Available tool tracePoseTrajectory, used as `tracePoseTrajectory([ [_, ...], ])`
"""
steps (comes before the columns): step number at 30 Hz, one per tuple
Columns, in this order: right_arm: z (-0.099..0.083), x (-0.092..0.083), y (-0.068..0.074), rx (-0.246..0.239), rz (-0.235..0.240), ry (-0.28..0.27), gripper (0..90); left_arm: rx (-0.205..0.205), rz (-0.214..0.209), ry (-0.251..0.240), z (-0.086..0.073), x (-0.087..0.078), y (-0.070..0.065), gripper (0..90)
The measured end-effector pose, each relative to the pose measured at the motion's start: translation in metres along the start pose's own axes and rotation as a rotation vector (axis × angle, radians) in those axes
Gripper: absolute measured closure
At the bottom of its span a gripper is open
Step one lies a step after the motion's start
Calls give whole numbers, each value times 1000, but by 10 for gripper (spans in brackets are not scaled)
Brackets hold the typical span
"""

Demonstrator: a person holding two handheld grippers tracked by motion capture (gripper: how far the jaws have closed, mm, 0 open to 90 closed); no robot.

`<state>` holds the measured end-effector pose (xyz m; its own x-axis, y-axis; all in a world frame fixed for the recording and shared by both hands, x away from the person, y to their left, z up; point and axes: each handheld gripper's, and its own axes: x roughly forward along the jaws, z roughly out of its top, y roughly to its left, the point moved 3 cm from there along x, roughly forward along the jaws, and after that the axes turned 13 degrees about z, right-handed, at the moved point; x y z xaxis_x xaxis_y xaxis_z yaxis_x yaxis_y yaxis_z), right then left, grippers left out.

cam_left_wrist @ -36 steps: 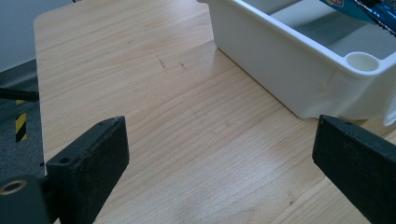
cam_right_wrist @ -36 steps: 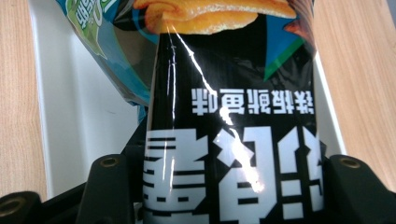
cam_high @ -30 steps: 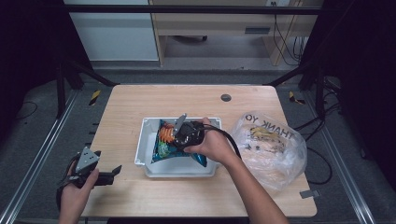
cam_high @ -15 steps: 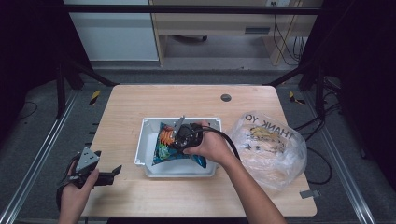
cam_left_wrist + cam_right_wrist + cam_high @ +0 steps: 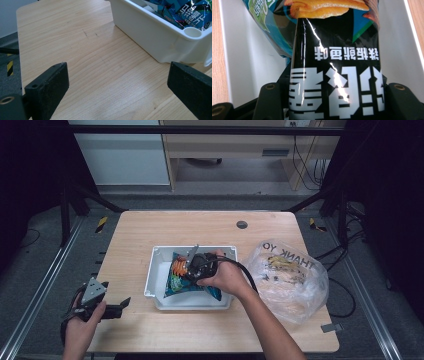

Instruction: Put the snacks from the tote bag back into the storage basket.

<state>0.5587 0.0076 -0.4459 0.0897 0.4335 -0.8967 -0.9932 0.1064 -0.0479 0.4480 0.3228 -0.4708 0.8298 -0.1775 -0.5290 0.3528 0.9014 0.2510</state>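
The right tool is down inside the white bin at the middle of the counter, its jaws closed on either side of a black snack packet that lies on top of a blue packet. To do this step well, I judge the grip should stay firm but not crushing, and the packet should be raised straight up clear of the bin's walls before it is carried anywhere, perhaps towards the clear plastic bag just beside the bin. The left tool waits near the counter's front left corner, jaws wide apart and holding nothing, above bare wood.
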Motion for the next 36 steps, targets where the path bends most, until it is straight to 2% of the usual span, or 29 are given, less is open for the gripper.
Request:
tracePoseTrajectory([
  [36,0,5,-1,13,6,6,380,2,-1,1,0,0,0,34],
])
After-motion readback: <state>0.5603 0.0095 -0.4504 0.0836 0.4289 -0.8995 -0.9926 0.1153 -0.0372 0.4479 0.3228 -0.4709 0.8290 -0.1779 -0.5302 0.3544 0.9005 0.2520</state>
